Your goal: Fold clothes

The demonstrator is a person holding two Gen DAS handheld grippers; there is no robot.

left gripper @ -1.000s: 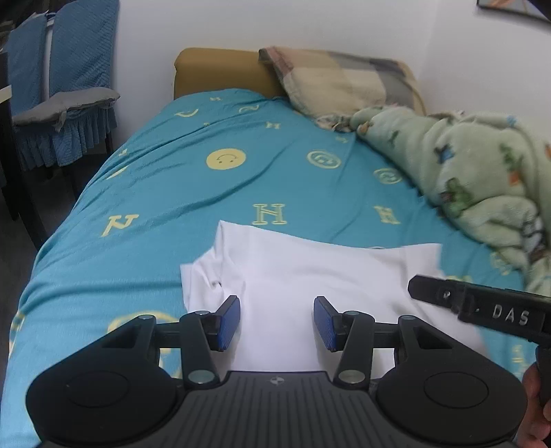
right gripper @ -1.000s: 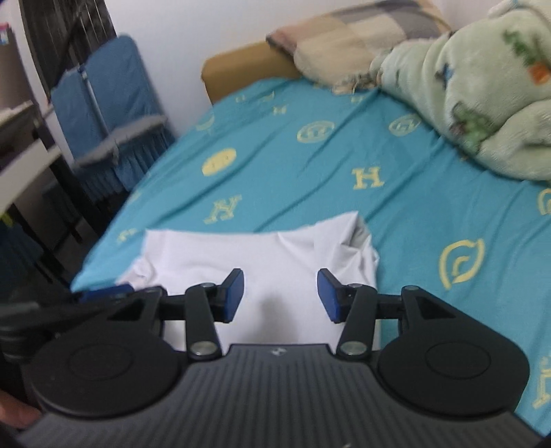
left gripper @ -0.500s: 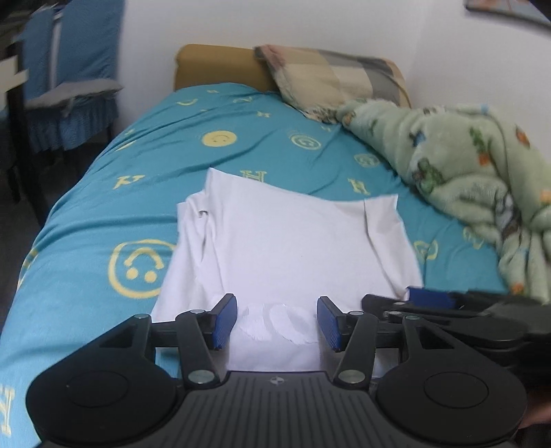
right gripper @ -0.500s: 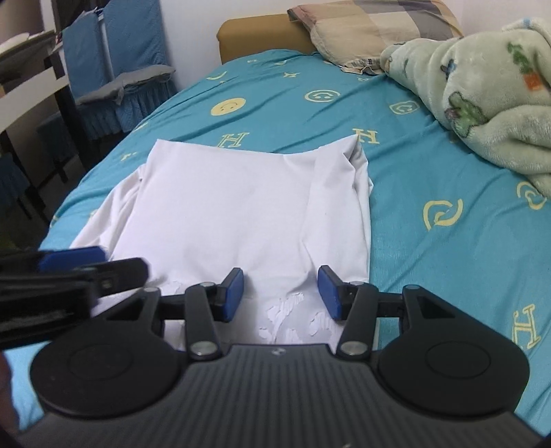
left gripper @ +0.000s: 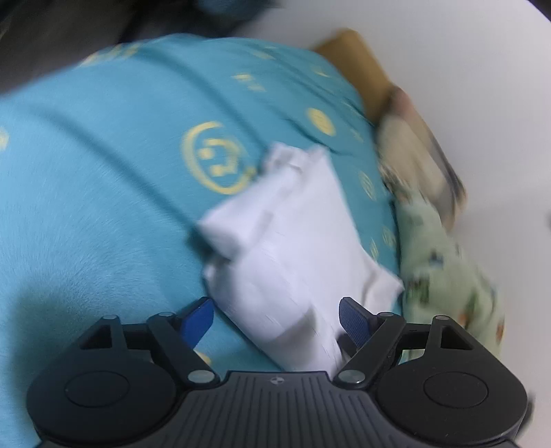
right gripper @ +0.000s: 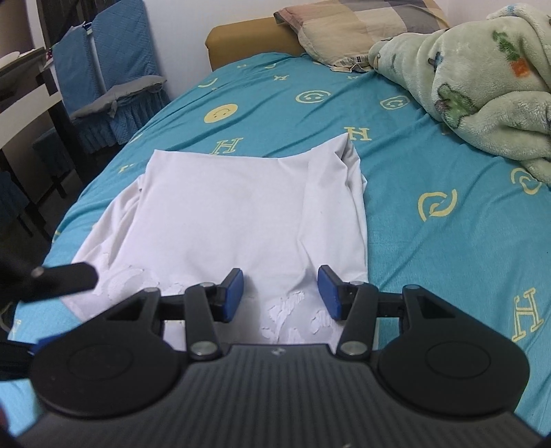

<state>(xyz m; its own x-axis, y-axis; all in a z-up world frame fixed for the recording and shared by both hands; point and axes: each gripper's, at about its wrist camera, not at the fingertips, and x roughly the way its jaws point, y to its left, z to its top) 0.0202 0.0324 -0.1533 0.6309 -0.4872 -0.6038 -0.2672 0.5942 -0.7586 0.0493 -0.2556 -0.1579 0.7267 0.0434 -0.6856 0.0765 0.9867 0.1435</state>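
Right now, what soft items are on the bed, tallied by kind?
White garment: 1
Green fleece blanket: 1
Plaid pillow: 1
Teal bedsheet: 1
Total: 4

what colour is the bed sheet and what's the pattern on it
Teal bed sheet with pale yellow smiley faces and letter H prints, clearest in the right wrist view.

Yellow "H" letters on teal bedsheet (right gripper: 430,165).
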